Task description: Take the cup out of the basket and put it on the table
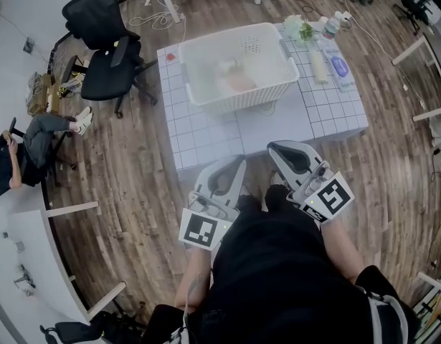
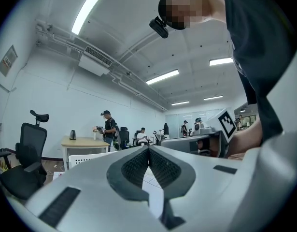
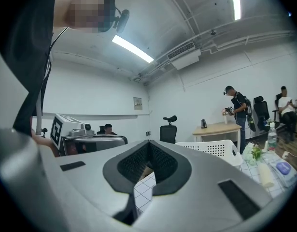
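The person is holding the left claw (image 1: 234, 165) and the right claw (image 1: 279, 149) side by side, close in front of the torso (image 1: 277, 278), both pointing forward and level. Each claw's jaws are meeting at the tips, gripping nothing.

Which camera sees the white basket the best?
The head view: it looks down into the whole white basket on the table. The right gripper view shows only its holed side wall, seen from the side. The left gripper view shows just a sliver of it.
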### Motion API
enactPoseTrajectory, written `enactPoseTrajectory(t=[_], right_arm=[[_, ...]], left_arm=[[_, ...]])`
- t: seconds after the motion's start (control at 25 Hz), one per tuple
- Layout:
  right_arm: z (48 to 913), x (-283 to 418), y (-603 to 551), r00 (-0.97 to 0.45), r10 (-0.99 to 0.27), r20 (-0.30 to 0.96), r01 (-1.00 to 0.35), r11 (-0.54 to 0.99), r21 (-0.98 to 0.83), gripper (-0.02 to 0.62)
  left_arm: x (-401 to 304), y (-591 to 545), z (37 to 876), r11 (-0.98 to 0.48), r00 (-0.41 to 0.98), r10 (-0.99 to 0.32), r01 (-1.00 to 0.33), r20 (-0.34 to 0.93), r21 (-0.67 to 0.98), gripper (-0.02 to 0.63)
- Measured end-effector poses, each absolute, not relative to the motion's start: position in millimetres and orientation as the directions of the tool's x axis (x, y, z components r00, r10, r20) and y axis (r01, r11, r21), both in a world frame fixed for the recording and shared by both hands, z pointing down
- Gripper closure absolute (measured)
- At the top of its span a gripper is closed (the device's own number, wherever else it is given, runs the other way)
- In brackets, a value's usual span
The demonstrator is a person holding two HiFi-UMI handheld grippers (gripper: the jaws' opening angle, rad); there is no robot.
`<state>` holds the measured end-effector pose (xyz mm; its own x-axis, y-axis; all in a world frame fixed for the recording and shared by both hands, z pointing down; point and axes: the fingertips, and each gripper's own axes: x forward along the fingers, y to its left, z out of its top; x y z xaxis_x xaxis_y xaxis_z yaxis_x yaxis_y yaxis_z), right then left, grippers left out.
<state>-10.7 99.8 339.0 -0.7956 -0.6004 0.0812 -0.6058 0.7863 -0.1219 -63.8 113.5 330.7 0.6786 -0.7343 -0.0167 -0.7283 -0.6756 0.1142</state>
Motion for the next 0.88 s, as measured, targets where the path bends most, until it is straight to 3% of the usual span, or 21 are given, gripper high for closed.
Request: enactPoseTrajectory(t=[0.88], right_arm=[[344.6,-2.0,52.0,-0.801,-0.592,0.092,-0.599,0.791,-0.125,0.580]], left_arm=[[-61.3,73.2,337.3,-0.655,0.661,-0.751,-0.746,0.010,0.120,0.597]])
